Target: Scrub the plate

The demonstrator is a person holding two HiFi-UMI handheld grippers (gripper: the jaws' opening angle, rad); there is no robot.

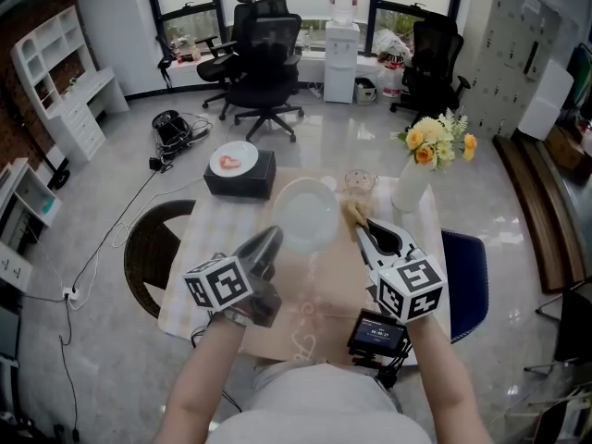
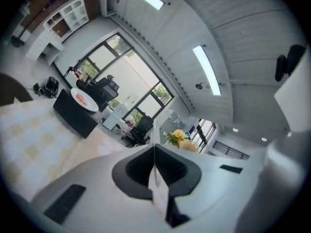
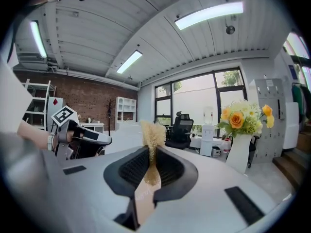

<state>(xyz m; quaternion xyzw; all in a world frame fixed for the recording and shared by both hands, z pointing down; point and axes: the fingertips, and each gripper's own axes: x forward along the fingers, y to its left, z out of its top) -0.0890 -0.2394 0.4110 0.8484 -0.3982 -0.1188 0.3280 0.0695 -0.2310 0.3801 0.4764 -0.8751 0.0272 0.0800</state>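
Gripping the plate (image 1: 305, 215) by its near rim over the bench (image 1: 199, 276) middle, the left gripper (image 1: 268, 246) sees it edge-on between clenched jaws. The right gripper (image 1: 367, 232) clamps a tan scrubber (image 3: 151, 140) beside the plate's right rim. A flower vase (image 1: 412, 185) stands at the far right corner, with office chairs (image 1: 266, 63) beyond.

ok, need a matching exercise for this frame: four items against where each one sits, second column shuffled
Items
1. large white plate
2. tan scrubber
3. small plate with a red mark
4. yellow flowers

Places
A. in the white vase
B. between the shut fingers of the right gripper
C. on the black box
D. held by its edge in the left gripper

Pairs: 1-D, 2-B, 3-C, 4-A
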